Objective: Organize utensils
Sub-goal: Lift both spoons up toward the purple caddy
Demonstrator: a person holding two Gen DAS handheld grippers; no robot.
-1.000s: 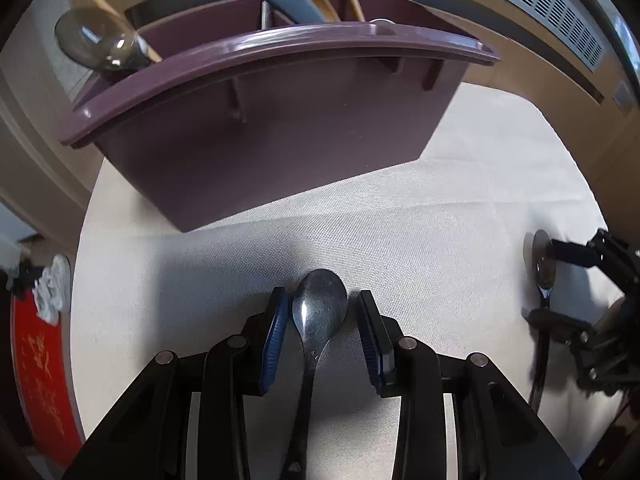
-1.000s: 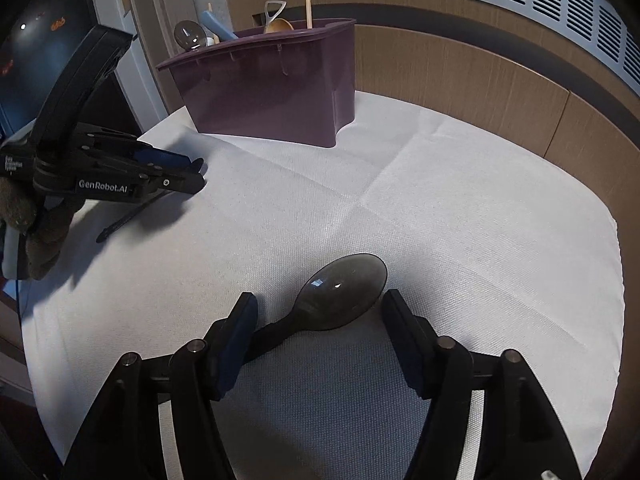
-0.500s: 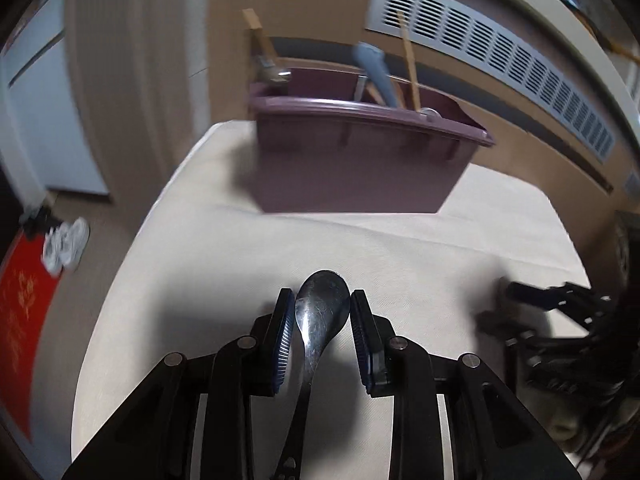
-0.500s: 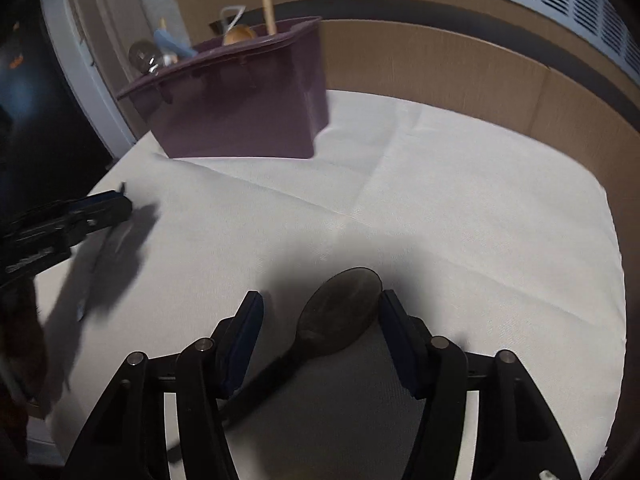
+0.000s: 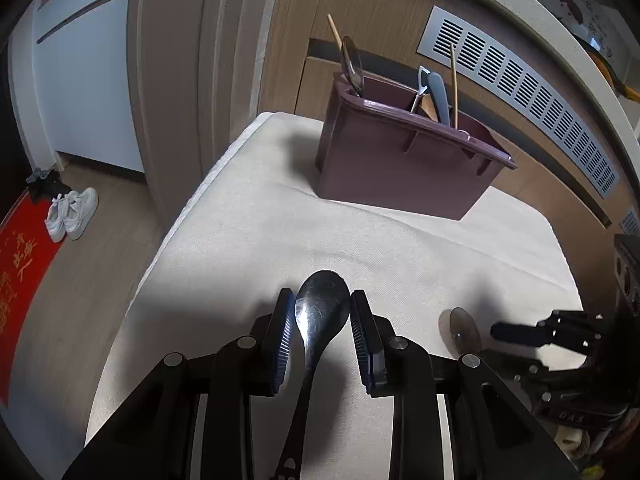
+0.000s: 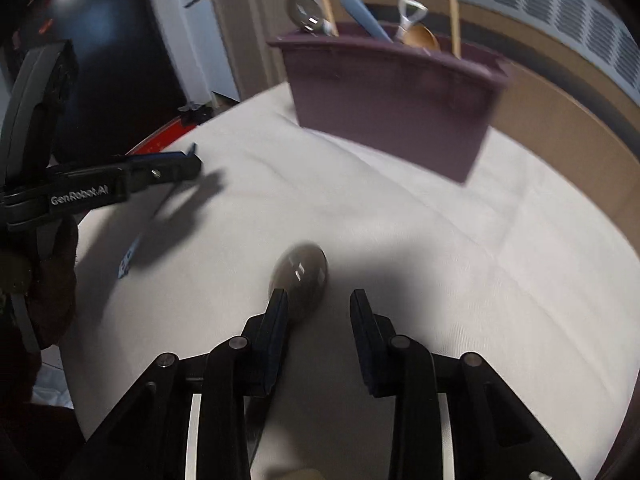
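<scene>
My left gripper (image 5: 320, 308) is shut on a metal spoon (image 5: 322, 304), its pads against the sides of the bowl and the handle running back under the fingers. It hangs above the white tablecloth (image 5: 280, 232), some way short of the purple utensil caddy (image 5: 400, 168). My right gripper (image 6: 318, 308) is closing around a dark translucent spoon (image 6: 300, 276). That spoon's bowl lies by the left finger, with a gap to the right pad. The right wrist view shows the caddy (image 6: 392, 96) ahead and the left gripper (image 6: 192, 164) at the left.
Several utensils stand in the caddy: wooden sticks (image 5: 454, 80), a blue handle (image 5: 438, 96) and a dark spoon (image 5: 352, 64). The table's left edge (image 5: 192, 200) drops to a floor with white shoes (image 5: 70, 212) and a red mat (image 5: 16, 288). A panelled wall with a vent (image 5: 520, 92) stands behind.
The left gripper drew back from the caddy and rolled, its jaws tightening on the metal spoon. The right jaws narrowed from wide open around the dark spoon, and that view swung toward the caddy.
</scene>
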